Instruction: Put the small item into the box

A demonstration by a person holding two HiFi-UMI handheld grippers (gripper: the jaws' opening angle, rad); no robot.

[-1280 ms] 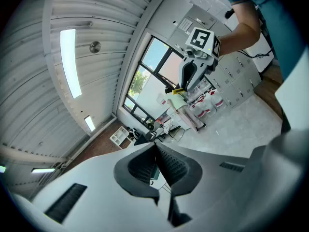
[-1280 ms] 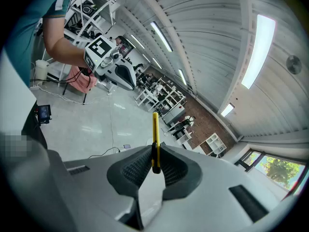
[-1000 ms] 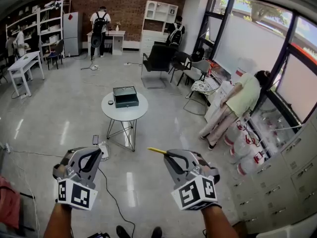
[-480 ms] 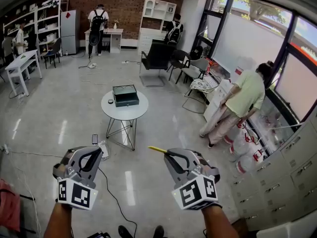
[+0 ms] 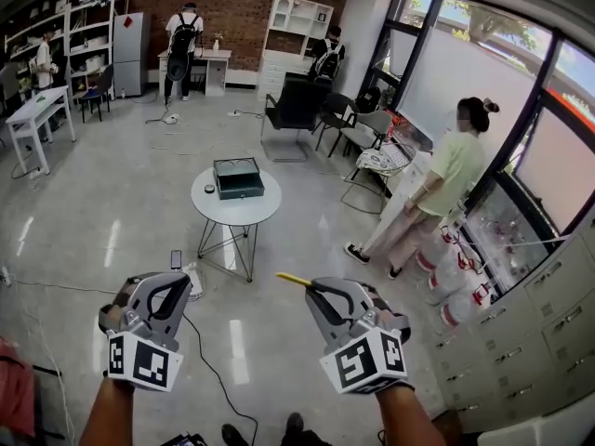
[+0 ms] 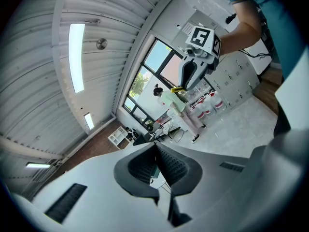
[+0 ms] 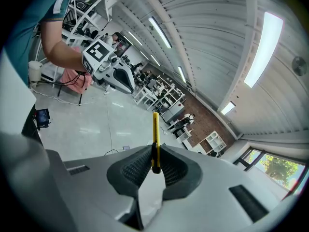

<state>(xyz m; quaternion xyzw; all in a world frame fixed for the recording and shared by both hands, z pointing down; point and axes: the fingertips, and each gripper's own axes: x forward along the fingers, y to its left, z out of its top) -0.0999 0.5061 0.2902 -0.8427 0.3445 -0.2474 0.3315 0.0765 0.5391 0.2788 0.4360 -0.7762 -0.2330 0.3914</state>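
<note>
A dark open box (image 5: 236, 178) sits on a small round white table (image 5: 264, 209) a few steps ahead on the floor. My right gripper (image 5: 313, 288) is shut on a thin yellow stick-like item (image 5: 294, 280), which pokes out past its jaws to the left; in the right gripper view the yellow item (image 7: 155, 139) stands upright between the pads. My left gripper (image 5: 177, 288) is shut with nothing in it, and its pads (image 6: 166, 163) meet. Both grippers hang low and well short of the table.
A small dark object (image 5: 208, 190) lies on the table beside the box. A cable (image 5: 200, 347) runs across the floor below my grippers. A person (image 5: 437, 186) stands at the right by the windows. Chairs (image 5: 296, 110) and desks (image 5: 28, 117) stand farther back.
The person at the right has straightened up from bending over. The view has shifted slightly towards the table. My grippers keep their pose and hold.
</note>
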